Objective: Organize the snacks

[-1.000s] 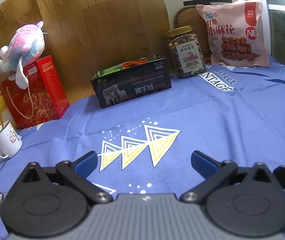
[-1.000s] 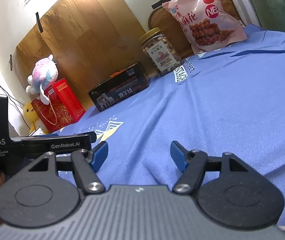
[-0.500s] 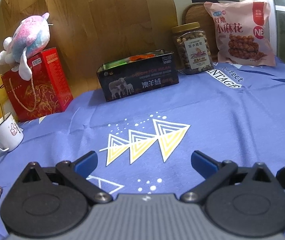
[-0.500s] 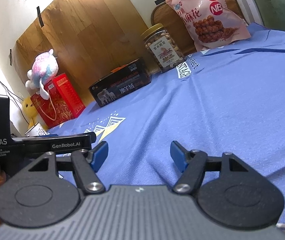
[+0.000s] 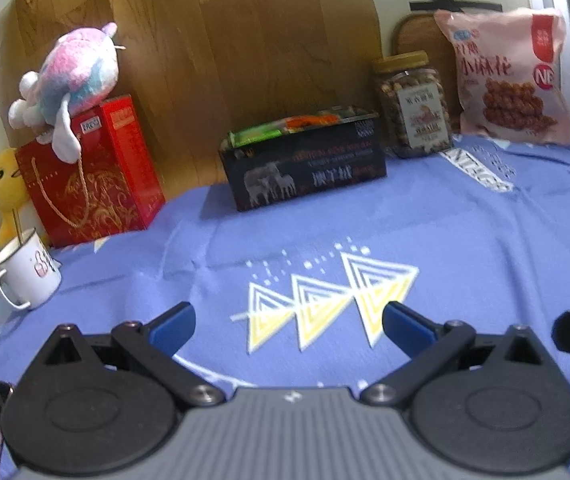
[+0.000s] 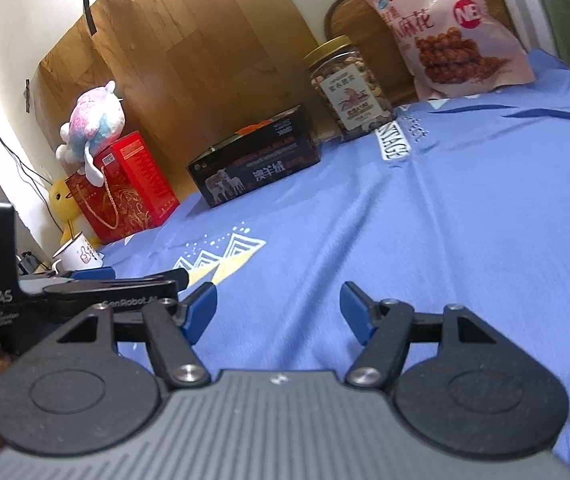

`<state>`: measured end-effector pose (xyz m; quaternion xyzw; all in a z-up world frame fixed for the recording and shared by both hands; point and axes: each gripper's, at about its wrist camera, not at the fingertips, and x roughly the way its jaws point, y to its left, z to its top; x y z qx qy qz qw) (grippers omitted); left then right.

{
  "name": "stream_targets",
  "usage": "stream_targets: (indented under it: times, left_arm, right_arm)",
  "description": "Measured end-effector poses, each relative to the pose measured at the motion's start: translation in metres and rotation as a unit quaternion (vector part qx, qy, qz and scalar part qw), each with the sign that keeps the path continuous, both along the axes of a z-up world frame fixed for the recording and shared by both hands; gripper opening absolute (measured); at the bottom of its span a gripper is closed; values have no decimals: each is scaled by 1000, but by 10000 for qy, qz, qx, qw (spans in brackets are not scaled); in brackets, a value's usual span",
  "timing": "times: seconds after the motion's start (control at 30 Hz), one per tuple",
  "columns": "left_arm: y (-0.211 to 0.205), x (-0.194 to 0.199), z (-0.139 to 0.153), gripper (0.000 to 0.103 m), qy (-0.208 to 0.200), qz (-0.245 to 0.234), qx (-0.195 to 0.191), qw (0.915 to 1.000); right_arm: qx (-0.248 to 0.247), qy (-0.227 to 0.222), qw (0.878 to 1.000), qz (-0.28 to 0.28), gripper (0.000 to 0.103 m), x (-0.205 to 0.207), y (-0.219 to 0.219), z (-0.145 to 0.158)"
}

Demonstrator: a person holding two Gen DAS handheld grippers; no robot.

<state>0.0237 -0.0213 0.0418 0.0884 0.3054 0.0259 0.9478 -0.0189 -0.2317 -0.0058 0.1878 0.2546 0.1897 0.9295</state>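
Observation:
A black open box (image 5: 305, 168) with green and orange snack packets inside stands at the back of the blue cloth; it also shows in the right wrist view (image 6: 257, 166). To its right are a clear jar of nuts (image 5: 413, 106) (image 6: 347, 88) and a pink snack bag (image 5: 509, 80) (image 6: 449, 28) leaning on the wall. My left gripper (image 5: 287, 326) is open and empty, low over the cloth's triangle print. My right gripper (image 6: 279, 312) is open and empty, beside the left one, far from the snacks.
A red gift bag (image 5: 93, 176) with a pink plush toy (image 5: 73, 80) on top stands at the back left. A yellow duck toy (image 5: 5, 188) and a white mug (image 5: 25, 276) sit near the left table edge. A wooden board (image 5: 237, 48) backs the table.
Both grippers have drifted back and turned slightly, so the box, jar and bag sit further right and smaller. Both stay open and empty.

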Motion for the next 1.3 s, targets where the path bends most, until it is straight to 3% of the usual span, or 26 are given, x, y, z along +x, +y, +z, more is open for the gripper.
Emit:
stream_targets:
  times: [0.2, 0.47, 0.6, 0.83, 1.3]
  left_arm:
    - [11, 13, 13, 103, -80, 49, -62, 9999]
    - [19, 22, 9, 103, 223, -53, -82, 9997]
    - [24, 24, 6, 103, 255, 64, -58, 9996]
    - [28, 29, 0, 103, 322, 219, 42, 9992]
    - [2, 41, -11, 103, 286, 35, 333, 9990]
  right_arm:
    - [-51, 191, 9996, 192, 70, 29, 7, 11]
    - [-137, 80, 9994, 302, 70, 43, 18, 21]
    - [-33, 111, 9996, 269, 70, 49, 23, 13]
    - [-304, -107, 9994, 121, 70, 58, 31, 0]
    - [83, -84, 9999, 6, 70, 69, 17, -14]
